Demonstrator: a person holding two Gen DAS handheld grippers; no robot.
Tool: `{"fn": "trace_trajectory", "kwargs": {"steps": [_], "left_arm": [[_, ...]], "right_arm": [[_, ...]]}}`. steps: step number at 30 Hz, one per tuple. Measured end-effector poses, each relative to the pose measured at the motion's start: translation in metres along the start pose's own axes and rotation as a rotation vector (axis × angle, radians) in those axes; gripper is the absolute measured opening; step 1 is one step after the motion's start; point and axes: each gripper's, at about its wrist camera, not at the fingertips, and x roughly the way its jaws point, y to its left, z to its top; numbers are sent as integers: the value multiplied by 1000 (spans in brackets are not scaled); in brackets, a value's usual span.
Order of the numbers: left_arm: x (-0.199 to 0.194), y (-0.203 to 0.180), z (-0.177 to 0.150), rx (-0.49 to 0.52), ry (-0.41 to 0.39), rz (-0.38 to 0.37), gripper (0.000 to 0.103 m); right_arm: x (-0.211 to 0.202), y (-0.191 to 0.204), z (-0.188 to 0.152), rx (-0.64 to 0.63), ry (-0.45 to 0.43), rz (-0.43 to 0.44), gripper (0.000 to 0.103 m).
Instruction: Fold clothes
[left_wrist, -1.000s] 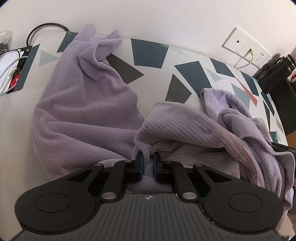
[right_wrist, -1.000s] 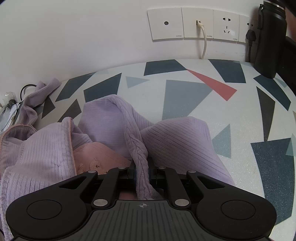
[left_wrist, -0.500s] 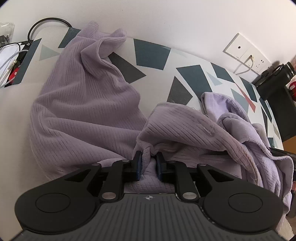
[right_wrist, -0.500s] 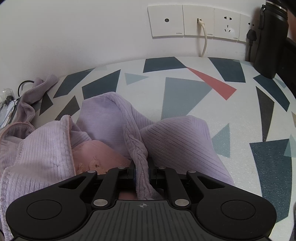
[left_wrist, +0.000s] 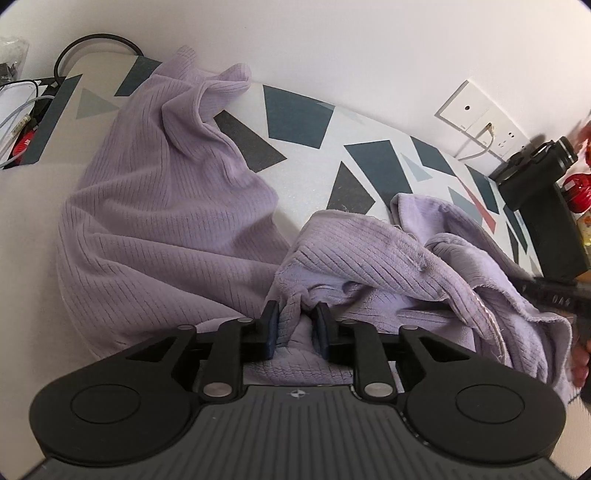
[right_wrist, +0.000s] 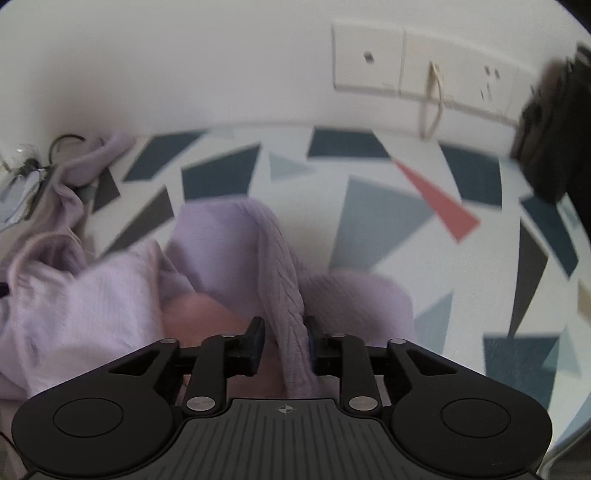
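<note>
A big soft purple garment (left_wrist: 166, 229) lies on the counter (left_wrist: 306, 184), which is white with dark blue, grey and red shapes on it. One long part of the garment is spread out flat toward the far wall. The other part is all bunched up in a heap (left_wrist: 424, 273) on the right side in the left wrist view.

The left tongs (left_wrist: 295, 325) have a fold of the purple cloth between their two fingers. The fingers are a little apart, with the cloth bunched in the gap and touching both of them, so they are gripping it.

The right tongs (right_wrist: 282, 345) have a thick rolled edge of the same garment (right_wrist: 280, 280) between their fingers. The roll touches the right finger, but there is a gap on the left side, so I cannot tell if they are squeezing it or only sitting around it (this picture is blurry). Some pink (right_wrist: 195, 314) shows inside the cloth, just left of the roll.

Wall sockets (right_wrist: 421, 62) are on the wall behind the counter, with a white cord (right_wrist: 432, 103) plugged in. A black thing (left_wrist: 543, 199) stands at the right end of the counter. Some wires (left_wrist: 22, 110) lie at the far left end.
</note>
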Motion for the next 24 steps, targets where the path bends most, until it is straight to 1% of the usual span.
{"fn": "trace_trajectory", "kwargs": {"steps": [3, 4, 5, 6, 7, 9, 10, 11, 12, 13, 16, 17, 18, 19, 20, 21, 23, 24], "left_arm": [[-8, 3, 5, 1, -8, -27, 41], [-12, 3, 6, 4, -15, -43, 50], [-16, 2, 8, 9, -23, -58, 55], [-19, 1, 9, 18, -30, -68, 56], [-22, -1, 10, 26, -35, -76, 56], [-25, -6, 12, 45, -39, -88, 60], [-24, -8, 12, 53, -38, -91, 64], [-23, -10, 11, 60, -34, -91, 64], [-21, -12, 11, 65, -32, -88, 64], [-19, -13, 10, 69, -31, -80, 64], [-13, -15, 6, 81, -28, -56, 62], [-11, -16, 4, 86, -27, -49, 54], [-9, -17, 3, 90, -27, -41, 50], [-9, -17, 2, 90, -28, -35, 47], [-9, -16, 2, 85, -32, -34, 46], [-9, -15, 1, 78, -34, -35, 45], [-9, -12, 1, 68, -33, -37, 44], [-9, -12, 1, 65, -32, -39, 44]], "right_arm": [[-12, 6, 19, -57, -31, 14, 30], [-14, 8, 27, -74, -40, 16, 32], [-15, 10, 34, -91, -47, 19, 36], [-12, 12, 40, -101, -45, 26, 39], [-9, 13, 47, -112, -41, 33, 45], [4, 15, 56, -135, -9, 56, 45], [14, 16, 57, -146, 14, 52, 46], [24, 18, 59, -156, 37, 48, 51], [34, 19, 60, -168, 60, 43, 55], [46, 21, 60, -184, 80, 20, 59], [75, 24, 57, -225, 159, -27, 60], [80, 24, 55, -236, 177, -27, 57], [82, 24, 51, -247, 178, -30, 51], [82, 24, 49, -266, 170, -58, 22], [81, 23, 48, -284, 155, -99, 11], [80, 21, 48, -298, 140, -138, 10], [74, 4, 49, -235, 101, -168, 9], [70, -6, 51, -197, 80, -199, 8]]}}
